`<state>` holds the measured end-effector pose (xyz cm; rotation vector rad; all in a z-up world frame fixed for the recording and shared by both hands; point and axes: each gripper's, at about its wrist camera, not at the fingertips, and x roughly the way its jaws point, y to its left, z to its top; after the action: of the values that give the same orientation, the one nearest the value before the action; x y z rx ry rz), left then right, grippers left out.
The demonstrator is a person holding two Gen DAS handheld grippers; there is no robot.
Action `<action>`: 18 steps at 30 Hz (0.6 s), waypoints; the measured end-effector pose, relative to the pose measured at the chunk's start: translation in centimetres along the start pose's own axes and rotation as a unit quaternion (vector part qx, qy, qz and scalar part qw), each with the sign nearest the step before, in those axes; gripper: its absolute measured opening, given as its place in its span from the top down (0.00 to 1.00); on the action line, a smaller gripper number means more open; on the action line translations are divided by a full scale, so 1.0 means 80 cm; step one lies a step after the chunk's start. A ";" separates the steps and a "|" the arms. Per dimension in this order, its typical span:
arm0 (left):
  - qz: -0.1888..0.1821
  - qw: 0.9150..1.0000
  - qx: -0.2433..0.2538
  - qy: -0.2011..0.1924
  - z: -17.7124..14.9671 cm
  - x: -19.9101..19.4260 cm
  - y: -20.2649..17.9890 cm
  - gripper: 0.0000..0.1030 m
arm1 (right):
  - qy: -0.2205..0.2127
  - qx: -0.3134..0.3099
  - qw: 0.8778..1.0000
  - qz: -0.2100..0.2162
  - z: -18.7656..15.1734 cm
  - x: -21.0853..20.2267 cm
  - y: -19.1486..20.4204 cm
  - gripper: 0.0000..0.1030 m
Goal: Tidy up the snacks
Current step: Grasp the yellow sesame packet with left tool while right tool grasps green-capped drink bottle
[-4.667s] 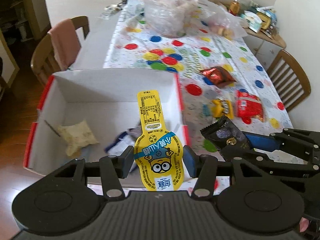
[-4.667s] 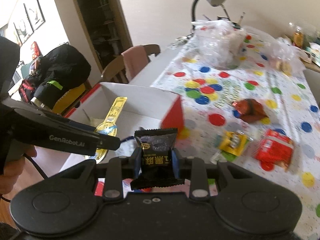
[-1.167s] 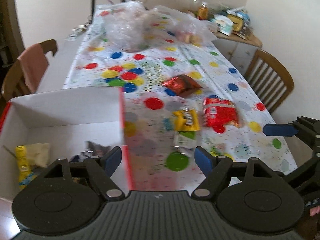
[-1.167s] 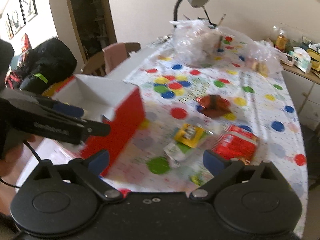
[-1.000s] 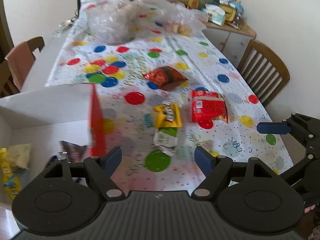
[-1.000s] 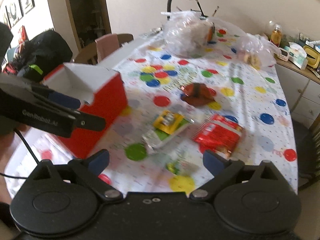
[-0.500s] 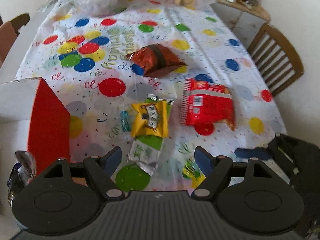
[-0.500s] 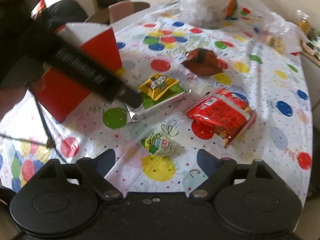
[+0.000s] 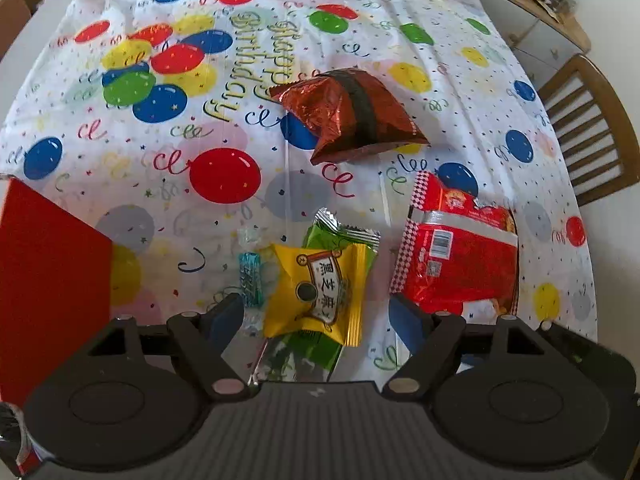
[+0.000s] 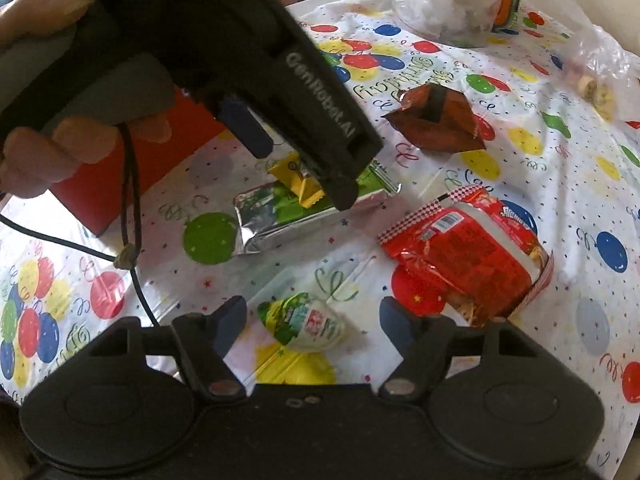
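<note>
So both grippers have dropped their last snacks off in the red box [image 9: 52,276] and swung back over the birthday tablecloth [image 9: 168,148], which means the box run is done and round two of pickups is on.

Biggest thing left out there is the red bag [image 9: 460,264], lying flat just right of the left gripper [image 9: 316,312]. Past it, well apart, sits the brown foil bag [image 9: 352,116]. Then the yellow packet [image 9: 316,288], lying on top of a green-and-silver packet [image 10: 288,216]; the left gripper is down over that pair now with its jaws spread wide, yellow packet right between them, nothing pinched yet. Tiny teal candy [image 9: 250,278] sits just beside its left finger.

The right gripper [image 10: 308,324] is empty too, jaws wide, lined up on a little green-and-white snack [image 10: 308,324] near the table edge. I think it's a wrapped candy or mini cup, too blurry to tell.

Looks like a double grab coming.
</note>
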<state>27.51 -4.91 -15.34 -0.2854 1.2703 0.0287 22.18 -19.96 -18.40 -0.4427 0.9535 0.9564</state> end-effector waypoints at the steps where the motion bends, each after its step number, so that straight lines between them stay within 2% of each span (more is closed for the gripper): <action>1: 0.000 1.000 0.000 0.002 0.002 0.003 0.000 0.23 | 0.001 -0.002 1.000 0.001 0.000 0.001 0.000 0.31; 4: 0.003 1.000 0.003 0.008 0.004 0.010 -0.002 0.24 | 0.005 -0.012 1.000 0.001 0.002 0.007 -0.001 0.35; 8: 0.004 1.000 0.005 0.009 0.004 0.013 -0.004 0.29 | 0.013 -0.017 1.000 0.004 0.002 0.013 0.000 0.47; 15: 0.017 1.000 0.005 0.004 0.006 0.011 -0.004 0.49 | 0.024 -0.034 0.999 -0.001 0.000 0.016 0.006 0.58; 18: 0.014 1.000 0.003 0.002 0.004 0.009 -0.003 0.53 | 0.023 -0.032 0.999 -0.004 0.000 0.015 0.006 0.61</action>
<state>28.09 -5.13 -15.91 -0.2620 1.2787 0.0491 22.04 -19.11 -19.40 -0.5231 0.9652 0.9753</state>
